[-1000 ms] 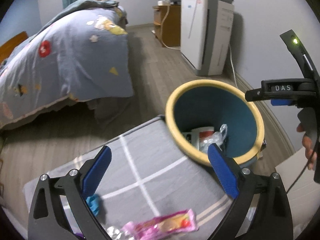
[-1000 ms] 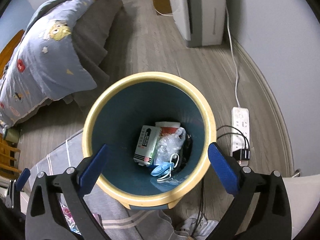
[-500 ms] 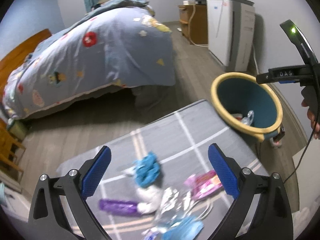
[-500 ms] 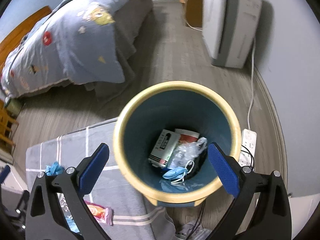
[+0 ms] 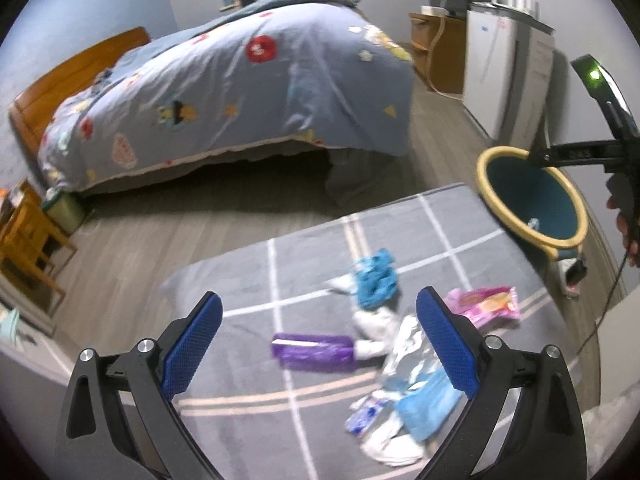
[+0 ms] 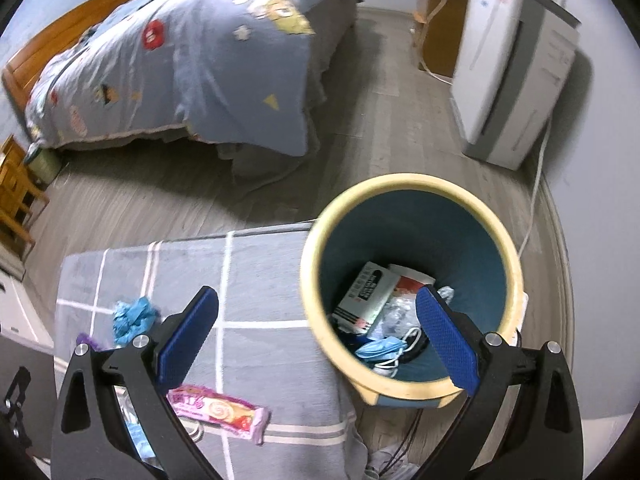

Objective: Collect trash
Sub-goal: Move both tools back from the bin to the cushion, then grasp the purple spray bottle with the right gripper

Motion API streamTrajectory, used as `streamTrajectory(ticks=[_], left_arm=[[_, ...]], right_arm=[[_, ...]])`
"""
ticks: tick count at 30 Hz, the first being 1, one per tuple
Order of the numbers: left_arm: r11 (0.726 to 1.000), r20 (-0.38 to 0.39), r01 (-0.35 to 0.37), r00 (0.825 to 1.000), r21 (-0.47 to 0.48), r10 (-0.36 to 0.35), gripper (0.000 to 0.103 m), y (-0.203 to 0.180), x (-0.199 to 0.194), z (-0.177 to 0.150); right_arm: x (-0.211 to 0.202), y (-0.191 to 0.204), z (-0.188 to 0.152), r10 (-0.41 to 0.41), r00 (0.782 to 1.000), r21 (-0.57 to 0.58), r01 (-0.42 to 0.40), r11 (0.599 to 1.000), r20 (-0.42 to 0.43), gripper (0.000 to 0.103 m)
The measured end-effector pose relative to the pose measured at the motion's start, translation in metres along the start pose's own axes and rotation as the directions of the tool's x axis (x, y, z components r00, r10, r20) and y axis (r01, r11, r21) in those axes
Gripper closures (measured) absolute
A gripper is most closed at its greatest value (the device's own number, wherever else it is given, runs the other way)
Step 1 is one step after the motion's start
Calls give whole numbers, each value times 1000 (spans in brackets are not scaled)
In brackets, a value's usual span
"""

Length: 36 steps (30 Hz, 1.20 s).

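Left tongs (image 5: 318, 340): spread wide, nothing between the blue pads, raised above a grey checked mat (image 5: 248, 280) and tilted down toward it. Purple wrapper (image 5: 313, 351): flat on the mat, straight ahead in the gap between the pads, long axis crosswise to the tongs, so the pads stand off its two short ends. Judgement: this is the likeliest next pick, and a quarter turn of the wrist would be needed to close across its narrow width.

Other litter on the mat, all to the right of the purple wrapper: blue crumpled glove (image 5: 375, 283), white tissue (image 5: 374, 330) touching the wrapper's right end, silver foil (image 5: 408, 354), pink snack packet (image 5: 486, 306) nearest the bin, blue mask (image 5: 426, 406) at the near edge.

Right tongs (image 6: 318, 340): likewise wide and empty, held high, aimed down past the mat's corner at the yellow-rimmed bin (image 6: 404, 182), which stands on the floor just beside the mat and already holds a box, plastic and a mask. Judgement: the left side is nearer the scattered pieces; the pink packet lies about between the two.
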<state>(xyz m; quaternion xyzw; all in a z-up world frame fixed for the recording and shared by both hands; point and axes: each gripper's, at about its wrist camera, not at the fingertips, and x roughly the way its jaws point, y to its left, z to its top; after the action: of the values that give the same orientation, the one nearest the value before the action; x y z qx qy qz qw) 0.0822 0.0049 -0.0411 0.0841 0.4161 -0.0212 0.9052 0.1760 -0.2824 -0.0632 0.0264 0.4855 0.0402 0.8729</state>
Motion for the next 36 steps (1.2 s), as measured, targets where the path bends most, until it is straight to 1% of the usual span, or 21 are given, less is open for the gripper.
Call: streamTrajectory(ticks=[3,6,7,10,16,18,22,28,30,34,36], left_arm=[[999,-12,-8,1000,-38,7,6,18,6,-4],[997,-19,-54,998,-63,53,6,35,12,-6],[995,-23,-54,998,-82,52,6,41,13,-7],[990,-39,-25,999,-138,20,6,55,20,-10],[987,-71,-60,996,-149,50,6,69,30,-19],[984,-67,-70,996,-165,59,6,76,28,-20],[973,-52,-63,997,-221,52,6,97,24,-21],[966,-73,-86,995,-242,71,6,122,27,-29],[965,-70,-88,995,-247,72,6,131,26,-30],[961,-79,-74,995,-268,54,6,144,28,-34],[958,-91,-61,995,-279,37,6,149,31,-36]], right_arm=[[2,17,-3,9,1000,-36,-9,999,-9,6],[7,37,-8,36,999,-72,-38,997,-33,6],[8,44,-9,39,998,-87,-43,995,-39,6],[12,67,-14,31,998,-150,-37,988,-47,6],[22,110,-24,25,997,-247,-42,968,-75,6],[24,125,-28,28,997,-283,-48,958,-75,6],[31,156,-37,73,993,-338,-101,936,-97,6],[47,214,-54,134,979,-432,-189,882,-155,6],[51,234,-61,159,972,-470,-224,854,-174,6],[65,270,-81,173,959,-544,-271,794,-225,6],[73,281,-89,175,952,-559,-290,776,-251,7]])
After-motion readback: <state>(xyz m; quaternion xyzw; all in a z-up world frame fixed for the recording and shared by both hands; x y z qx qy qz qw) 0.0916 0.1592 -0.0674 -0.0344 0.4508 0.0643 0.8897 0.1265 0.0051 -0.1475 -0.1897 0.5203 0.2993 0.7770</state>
